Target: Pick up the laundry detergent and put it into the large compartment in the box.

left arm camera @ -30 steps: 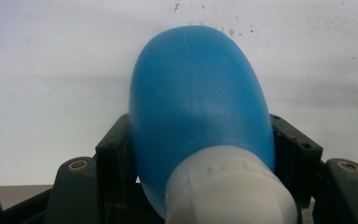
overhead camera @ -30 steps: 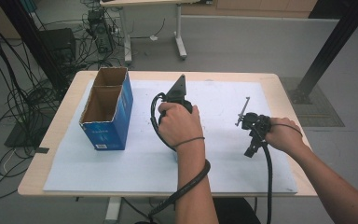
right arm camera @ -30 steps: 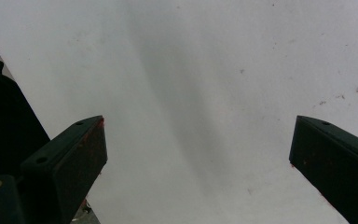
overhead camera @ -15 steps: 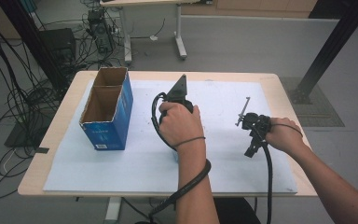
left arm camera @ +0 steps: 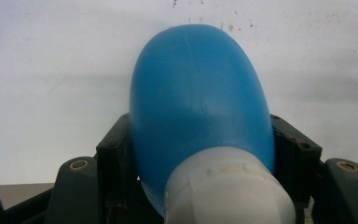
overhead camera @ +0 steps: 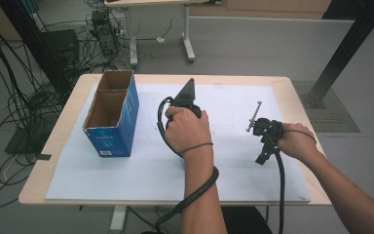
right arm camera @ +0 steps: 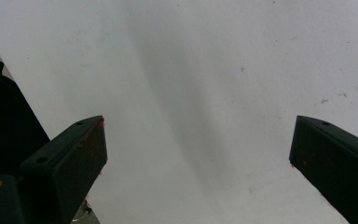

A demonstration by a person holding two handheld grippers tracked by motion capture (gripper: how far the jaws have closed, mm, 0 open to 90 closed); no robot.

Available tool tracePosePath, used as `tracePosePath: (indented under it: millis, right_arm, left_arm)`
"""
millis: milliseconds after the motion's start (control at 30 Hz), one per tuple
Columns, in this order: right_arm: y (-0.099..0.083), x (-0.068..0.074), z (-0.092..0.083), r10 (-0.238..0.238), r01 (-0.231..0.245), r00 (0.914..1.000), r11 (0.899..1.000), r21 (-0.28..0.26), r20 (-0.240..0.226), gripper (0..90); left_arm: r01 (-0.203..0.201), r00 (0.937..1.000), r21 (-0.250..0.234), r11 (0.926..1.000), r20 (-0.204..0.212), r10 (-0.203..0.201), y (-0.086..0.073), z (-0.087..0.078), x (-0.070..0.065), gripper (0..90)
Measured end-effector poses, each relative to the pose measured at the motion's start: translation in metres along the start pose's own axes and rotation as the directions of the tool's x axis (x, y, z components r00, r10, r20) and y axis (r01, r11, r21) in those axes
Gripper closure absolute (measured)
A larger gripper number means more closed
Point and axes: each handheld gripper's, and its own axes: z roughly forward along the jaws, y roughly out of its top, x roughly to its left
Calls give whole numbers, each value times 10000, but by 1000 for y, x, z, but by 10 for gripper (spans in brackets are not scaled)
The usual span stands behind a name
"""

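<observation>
The left gripper [left arm camera: 200,154] clamps a blue bulb [left arm camera: 200,107] above the worktop [overhead camera: 253,190] centre; the rounded, yielding body may squirt from the pads. The right gripper [right arm camera: 198,154], jaws wide, holds nothing near the right edge.

A blue bulb [left arm camera: 200,98] with white neck, black tongs [right arm camera: 198,158], blue box [overhead camera: 111,114], white sheet [overhead camera: 233,161].

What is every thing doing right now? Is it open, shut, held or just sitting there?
Blue rubber bulb with a white neck: held, squeezed between the left gripper's jaws.
Left gripper: shut on the bulb, over the white mat.
Right gripper: open, nothing between its jaws.
Blue cardboard box: upright, top open, two compartments, looks empty.
White mat: lying flat on the wooden table.
</observation>
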Motion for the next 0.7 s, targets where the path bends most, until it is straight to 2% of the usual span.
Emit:
tracePosePath:
  millis: [267,467,700]
  right_arm:
    - [1,0,2,10,-10,10000,10000,35,-2,40]
    - [1,0,2,39,-39,10000,10000,65,31,41]
    - [3,2,2,0,0,10000,10000,94,54,41]
  left_arm:
    - [-175,9998,15,9998,75,174,0,-1,3,362]
    - [-410,9990,21,9992,-198,410,-1,-3,-1,364]
    - [-640,9978,-13,9979,-193,639,-3,-10,-1,365]
